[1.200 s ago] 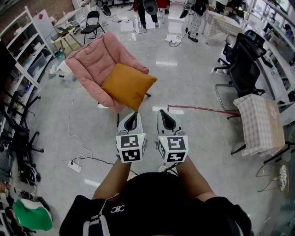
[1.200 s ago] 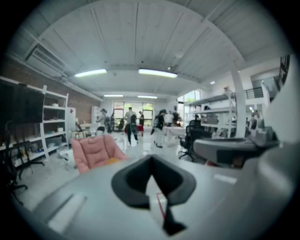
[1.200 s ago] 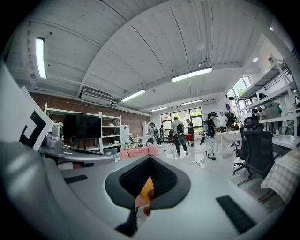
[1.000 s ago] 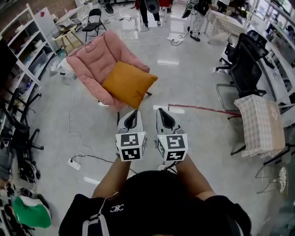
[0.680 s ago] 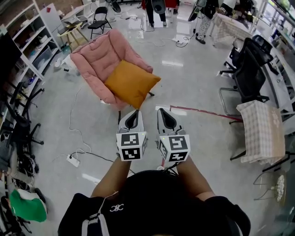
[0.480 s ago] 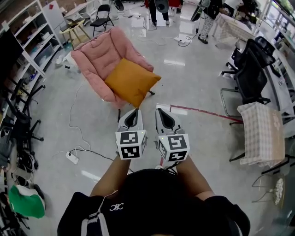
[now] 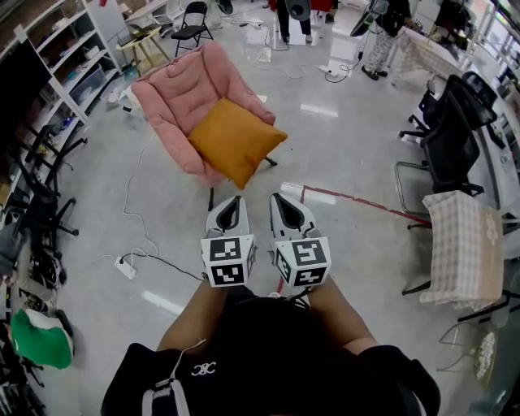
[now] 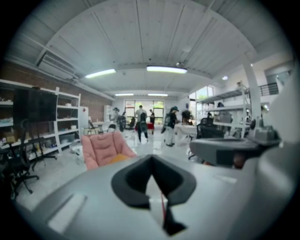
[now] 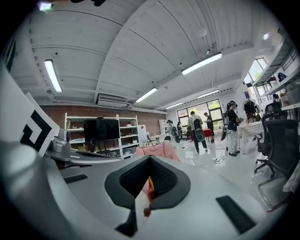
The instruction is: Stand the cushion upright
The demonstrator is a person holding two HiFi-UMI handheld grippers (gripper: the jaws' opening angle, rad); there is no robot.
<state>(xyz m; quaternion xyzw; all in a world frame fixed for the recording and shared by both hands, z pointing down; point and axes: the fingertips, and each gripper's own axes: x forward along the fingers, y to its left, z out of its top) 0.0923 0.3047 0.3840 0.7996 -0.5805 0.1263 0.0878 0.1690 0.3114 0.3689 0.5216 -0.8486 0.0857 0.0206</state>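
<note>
An orange cushion [image 7: 236, 140] lies tilted back on the seat of a pink padded chair [image 7: 180, 88], with one corner hanging over the seat's front edge. My left gripper [image 7: 233, 203] and right gripper [image 7: 282, 201] are held side by side over the floor, a short way in front of the chair and apart from it. Both are shut with nothing between their jaws. In the left gripper view the pink chair [image 8: 104, 147] shows beyond the left gripper [image 8: 151, 161], with a sliver of the orange cushion [image 8: 119, 158]. In the right gripper view the chair [image 9: 158, 151] peeks over the right gripper [image 9: 150, 161].
Black office chairs [image 7: 448, 122] and a table with a checked cloth [image 7: 463, 240] stand to the right. Shelves [image 7: 57, 73] and dark stands line the left. A power strip [image 7: 125, 269] with cables and a red tape line [image 7: 357, 203] lie on the floor. People [image 7: 294, 11] stand far behind.
The chair and cushion have come closer and sit lower in the head view. Both grippers stay side by side, shut and slightly lower.
</note>
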